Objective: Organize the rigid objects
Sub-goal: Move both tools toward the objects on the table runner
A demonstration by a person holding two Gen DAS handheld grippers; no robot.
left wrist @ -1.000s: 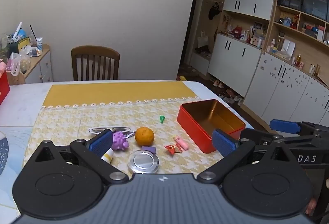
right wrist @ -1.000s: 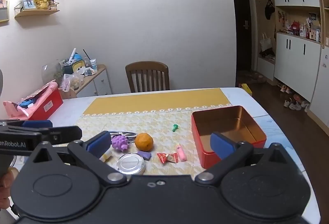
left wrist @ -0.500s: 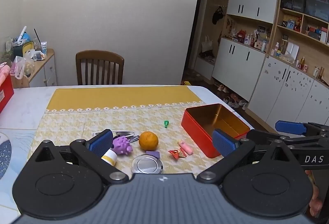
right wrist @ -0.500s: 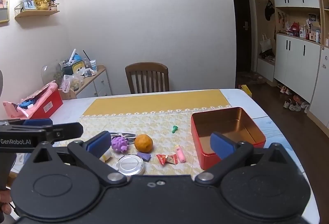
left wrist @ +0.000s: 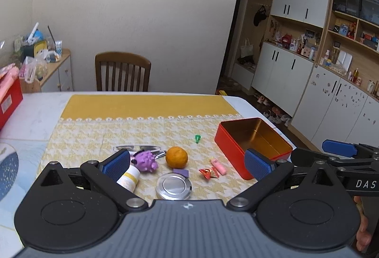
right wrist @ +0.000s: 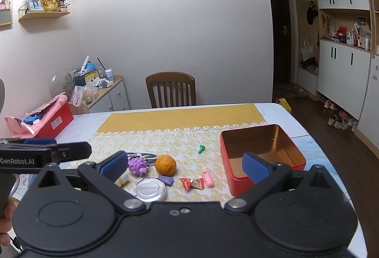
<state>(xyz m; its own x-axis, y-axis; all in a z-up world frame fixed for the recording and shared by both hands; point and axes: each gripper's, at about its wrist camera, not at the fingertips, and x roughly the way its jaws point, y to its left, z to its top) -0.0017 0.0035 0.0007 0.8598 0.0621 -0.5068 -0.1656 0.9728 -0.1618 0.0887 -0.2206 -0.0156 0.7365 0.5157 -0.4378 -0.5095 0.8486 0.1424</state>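
An empty red tin (left wrist: 254,145) (right wrist: 260,155) stands at the right of the yellow cloth. In front lie an orange (left wrist: 176,157) (right wrist: 165,165), a purple spiky toy (left wrist: 145,160) (right wrist: 138,165), a round silver lid (left wrist: 173,186) (right wrist: 149,188), a white-yellow bottle (left wrist: 129,178), a pink piece (left wrist: 219,165) (right wrist: 208,178), red candy wrappers (left wrist: 208,172) (right wrist: 191,183), a purple block (left wrist: 181,172) (right wrist: 165,179) and a small green piece (left wrist: 197,138) (right wrist: 201,149). My left gripper (left wrist: 187,163) and right gripper (right wrist: 184,164) are open and empty, held near the table's near edge.
Glasses (left wrist: 137,148) lie behind the purple toy. A wooden chair (left wrist: 122,74) stands at the far side. A red box (right wrist: 53,121) sits at the table's left. White cabinets (left wrist: 308,82) line the right wall. Each gripper shows at the edge of the other's view.
Both grippers have risen and pulled back slightly, so the table objects sit a little farther off. Nothing on the table has moved.
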